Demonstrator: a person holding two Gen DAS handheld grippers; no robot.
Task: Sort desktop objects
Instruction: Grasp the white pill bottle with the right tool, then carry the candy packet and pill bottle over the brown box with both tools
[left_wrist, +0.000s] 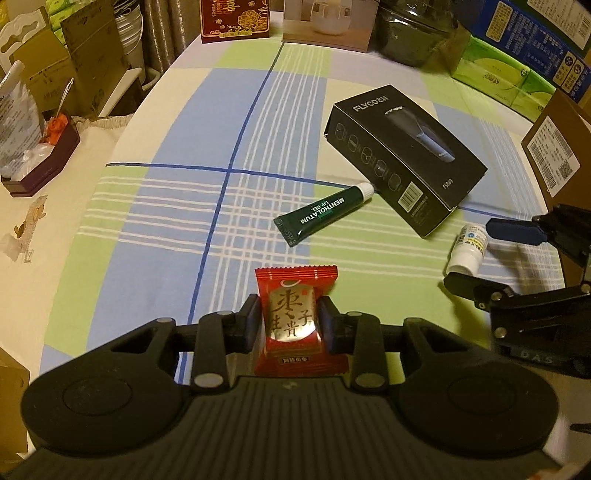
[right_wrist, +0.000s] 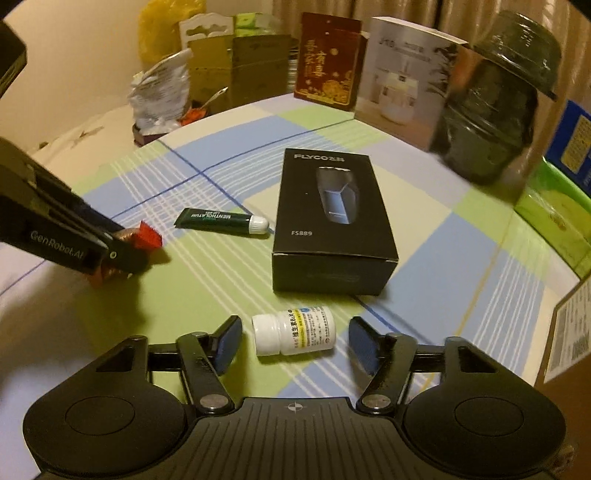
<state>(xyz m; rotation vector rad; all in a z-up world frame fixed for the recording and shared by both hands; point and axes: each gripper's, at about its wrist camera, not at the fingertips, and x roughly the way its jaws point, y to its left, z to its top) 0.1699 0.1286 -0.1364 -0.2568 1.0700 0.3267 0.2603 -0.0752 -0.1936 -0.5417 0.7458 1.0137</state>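
My left gripper (left_wrist: 290, 325) is shut on a red and gold candy packet (left_wrist: 295, 317), just above the checked tablecloth; it also shows in the right wrist view (right_wrist: 147, 236). My right gripper (right_wrist: 293, 338) is open, its jaws either side of a small white pill bottle (right_wrist: 293, 334) lying on its side, not touching it. The bottle also shows in the left wrist view (left_wrist: 467, 247). A green lip gel tube (left_wrist: 323, 216) lies mid-table, its cap next to a black shaver box (left_wrist: 406, 158).
Boxes stand along the far edge: a dark red gift box (right_wrist: 327, 61), a white appliance box (right_wrist: 402, 79), a wrapped dark bowl stack (right_wrist: 495, 96), green tissue packs (left_wrist: 498, 70). A purple tray (left_wrist: 40, 162) with bags sits left.
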